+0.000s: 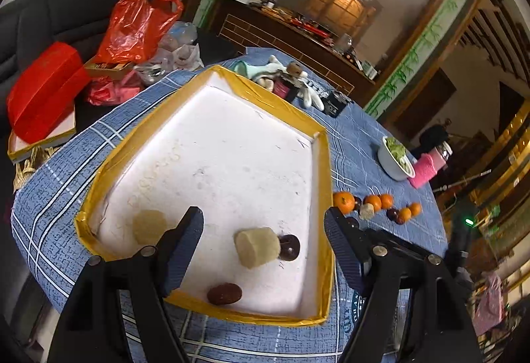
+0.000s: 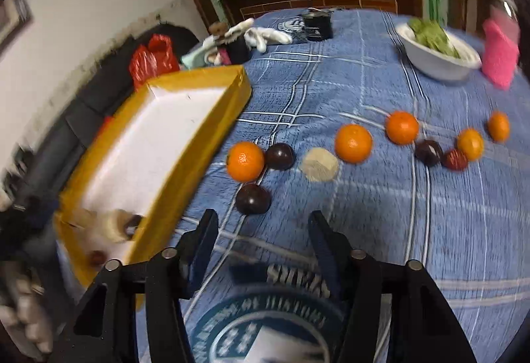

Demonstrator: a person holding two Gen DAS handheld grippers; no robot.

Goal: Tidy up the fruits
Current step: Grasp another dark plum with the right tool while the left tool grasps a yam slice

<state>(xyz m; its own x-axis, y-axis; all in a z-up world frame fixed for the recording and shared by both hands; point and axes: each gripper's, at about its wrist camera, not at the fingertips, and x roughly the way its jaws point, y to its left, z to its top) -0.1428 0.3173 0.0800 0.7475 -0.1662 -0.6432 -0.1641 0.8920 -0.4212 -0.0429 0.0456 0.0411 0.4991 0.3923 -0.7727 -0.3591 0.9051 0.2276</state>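
1. Step in hand, as judged: the left hand-held gripper (image 1: 263,223) hangs over the tray (image 1: 326,164), jaws apart and empty, with the pale fruit chunk (image 1: 256,247) lying between and below them. The right hand-held gripper (image 2: 263,223) is over the tabletop (image 2: 430,247), jaws apart with nothing between them, aimed toward the nearest dark plum (image 2: 253,199).
2. To do it well: the right hand-held gripper should centre the plum between the fingers before closing, and close gently, since round fruit rolls readily on the cloth. The orange (image 2: 245,161) sits just beside it; approach from the near side to avoid nudging it.
3. Carry the fruit over the tray wall, not against it.
4. Condition of the fruit: in the tray lie two pale chunks, a dark round fruit touching one of them, and a reddish-brown fruit (image 1: 224,293) near the front wall. On the tabletop remain five oranges, several dark plums and one pale chunk (image 2: 318,164), scattered in a loose line. The right view is blurred.
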